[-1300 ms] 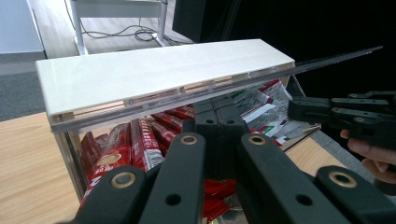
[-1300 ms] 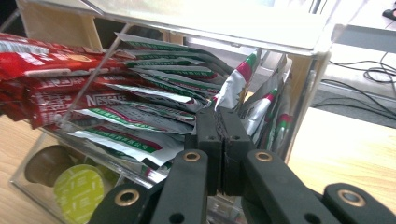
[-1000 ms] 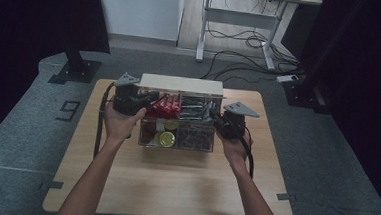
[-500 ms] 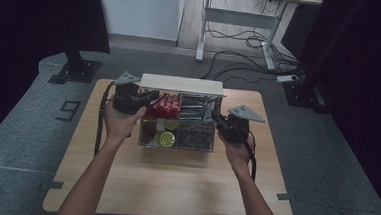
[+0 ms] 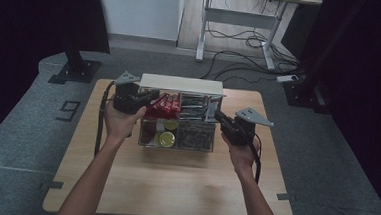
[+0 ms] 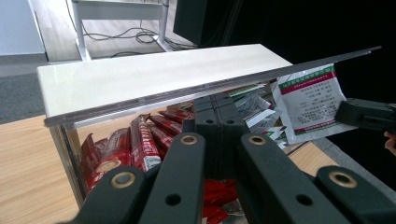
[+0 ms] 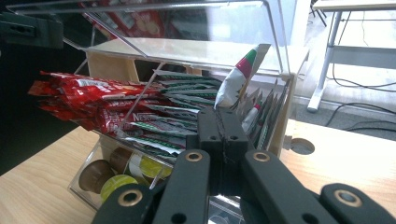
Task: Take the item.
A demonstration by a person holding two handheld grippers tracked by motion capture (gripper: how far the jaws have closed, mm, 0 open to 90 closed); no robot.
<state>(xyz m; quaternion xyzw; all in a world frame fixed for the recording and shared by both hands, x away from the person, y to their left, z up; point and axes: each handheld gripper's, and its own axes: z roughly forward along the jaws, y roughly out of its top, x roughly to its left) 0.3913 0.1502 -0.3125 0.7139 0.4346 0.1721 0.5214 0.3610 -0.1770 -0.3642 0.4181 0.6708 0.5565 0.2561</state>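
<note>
Clear organiser box [image 5: 176, 136] sits mid-bench, lid [image 5: 182, 84] raised at the back; red stick sachets [image 5: 164, 105] in the back-left compartment, green-white sachets [image 5: 196, 104] beside them, round capsules [image 5: 165, 138] in the front row. One white-green sachet [image 7: 238, 77] sticks up tilted, pinched at its lower edge by the right hand-held gripper [image 7: 219, 140], jaws closed on it. Left hand-held gripper [image 6: 218, 135] has jaws fully together just under the lid's front edge at the red sachets; contact with lid or sachets is hard to make out. Front-right compartment contents too dark to read. Wooden bench [image 5: 123, 183] cut off at bottom.
</note>
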